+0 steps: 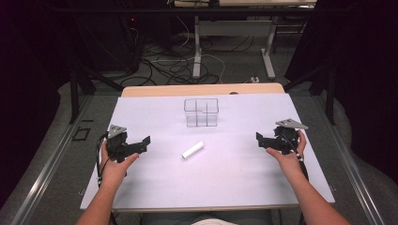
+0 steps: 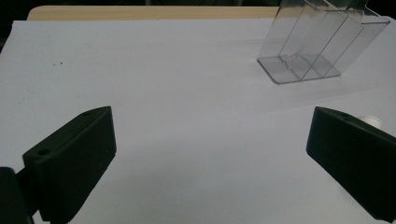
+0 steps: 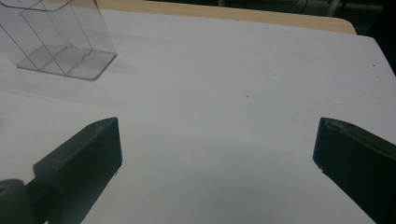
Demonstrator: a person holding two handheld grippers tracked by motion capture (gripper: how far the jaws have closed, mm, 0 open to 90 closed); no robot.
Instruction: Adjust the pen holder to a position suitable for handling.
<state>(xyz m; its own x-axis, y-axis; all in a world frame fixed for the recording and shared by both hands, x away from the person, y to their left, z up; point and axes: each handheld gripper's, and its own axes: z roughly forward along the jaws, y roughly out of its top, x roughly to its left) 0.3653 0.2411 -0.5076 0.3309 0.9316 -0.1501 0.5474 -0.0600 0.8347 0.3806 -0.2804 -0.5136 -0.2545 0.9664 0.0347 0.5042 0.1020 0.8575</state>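
A clear plastic box with inner dividers (image 1: 201, 112) stands upright on the white sheet toward the back of the table. A short white cylinder (image 1: 193, 150) lies on its side in front of it, near the middle. My left gripper (image 1: 141, 143) is held at the left of the sheet, pointing toward the centre, open and empty. My right gripper (image 1: 262, 140) mirrors it at the right, also open and empty. In the left gripper view the box (image 2: 313, 46) is at upper right, and an end of the cylinder (image 2: 371, 121) peeks past one jaw. The right gripper view has the box (image 3: 65, 37) at upper left.
The white sheet (image 1: 225, 178) covers a wooden table whose bare far edge (image 1: 202, 90) shows behind the box. Beyond the table are cables on the floor and white desk legs (image 1: 197, 51). Dark frame bars stand at both sides.
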